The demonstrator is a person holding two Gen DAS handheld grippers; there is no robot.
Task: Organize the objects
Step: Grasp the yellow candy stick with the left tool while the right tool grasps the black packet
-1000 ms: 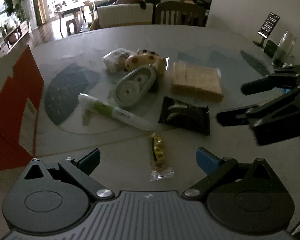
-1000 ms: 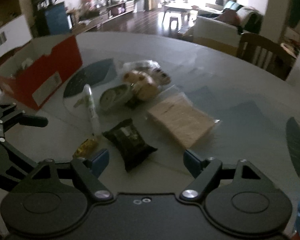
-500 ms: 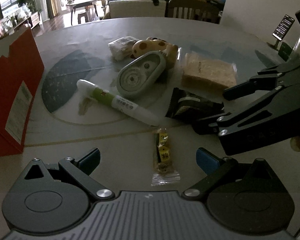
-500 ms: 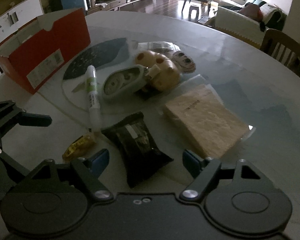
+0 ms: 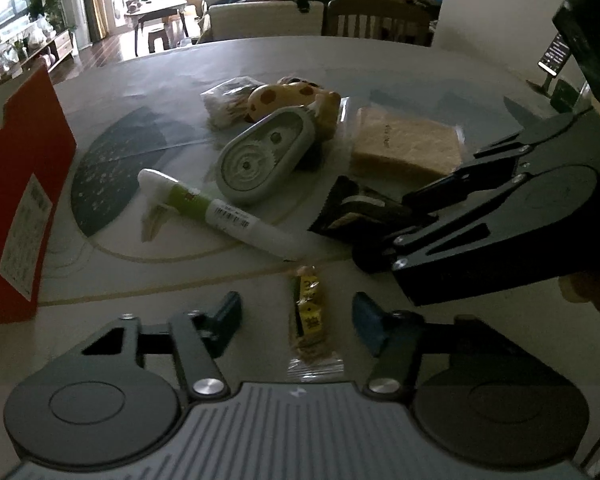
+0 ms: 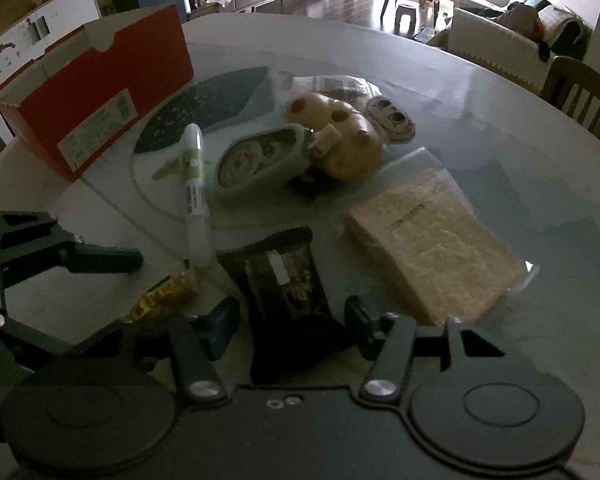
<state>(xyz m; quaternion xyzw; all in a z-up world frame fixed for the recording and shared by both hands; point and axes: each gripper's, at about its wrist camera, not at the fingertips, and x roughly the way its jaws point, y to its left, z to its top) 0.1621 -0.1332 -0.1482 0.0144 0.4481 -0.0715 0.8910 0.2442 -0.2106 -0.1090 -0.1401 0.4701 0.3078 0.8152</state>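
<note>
pen: barcode label | red box: white sticker; text probably unreadable

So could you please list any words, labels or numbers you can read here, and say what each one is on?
Nothing can be read for certain.
White sticker on the red box: print too small.
Barcode label on the correction pen: digits blurred.
Yellow candy wrapper: dark characters, illegible.
Line of print on the wrapped beige block: too faint.
White label on the black packet: blurred.
Phone screen on its stand: too small.

round table, scattered snacks, box
</note>
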